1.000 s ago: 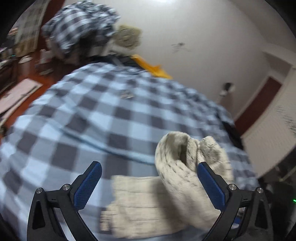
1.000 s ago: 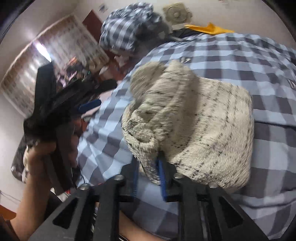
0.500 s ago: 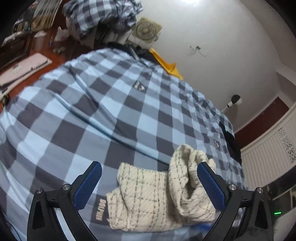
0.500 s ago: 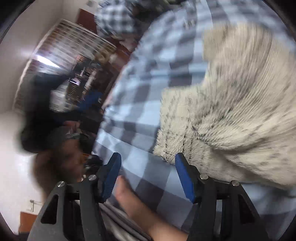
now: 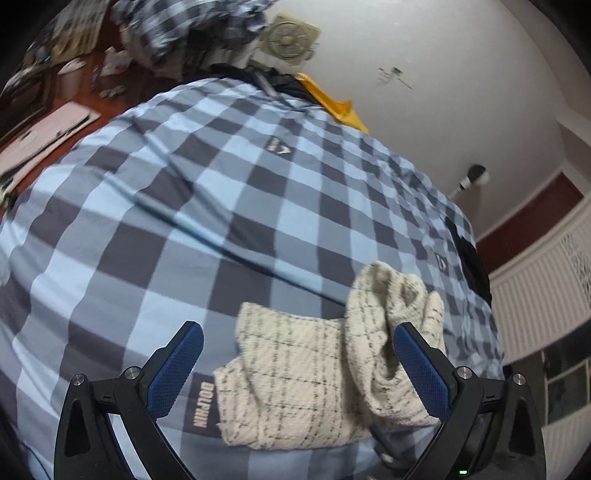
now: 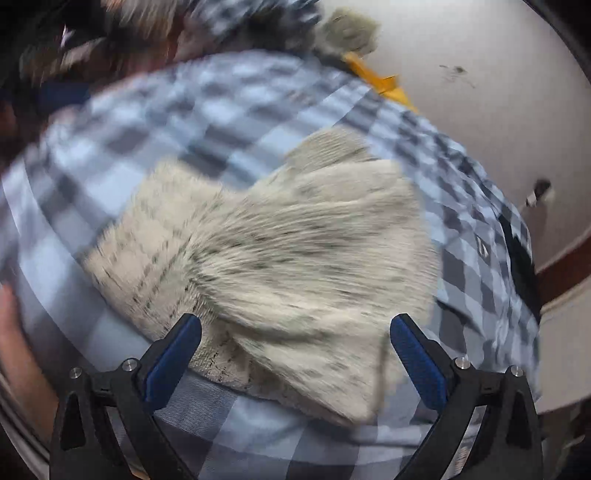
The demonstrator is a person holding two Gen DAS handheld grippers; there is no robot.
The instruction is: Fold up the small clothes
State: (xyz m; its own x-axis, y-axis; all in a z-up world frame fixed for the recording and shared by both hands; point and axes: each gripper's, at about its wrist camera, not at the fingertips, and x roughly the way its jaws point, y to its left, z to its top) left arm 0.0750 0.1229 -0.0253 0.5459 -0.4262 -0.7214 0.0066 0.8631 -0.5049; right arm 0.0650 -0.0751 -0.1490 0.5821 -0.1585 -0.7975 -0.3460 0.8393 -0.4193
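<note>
Left gripper (image 5: 295, 365): released, jaws spread wide, hovering just short of the garment
Right gripper (image 6: 295, 358): released too, jaws apart at the garment's near edge, grasping nothing
Cream knit garment (image 5: 314, 376): lying folded on the checked bedspread (image 5: 184, 206), one end bunched into an upright hump
Risk: hump likely to flop open or roll off the fold if nudged by a blue pad; fold not pressed flat
Left view only: sharp weave, "DOLPHIN" label just left of the garment, fan (image 5: 290, 35) far beyond it
Right view only: smeared by motion, garment's broad top, skin at left edge
</note>
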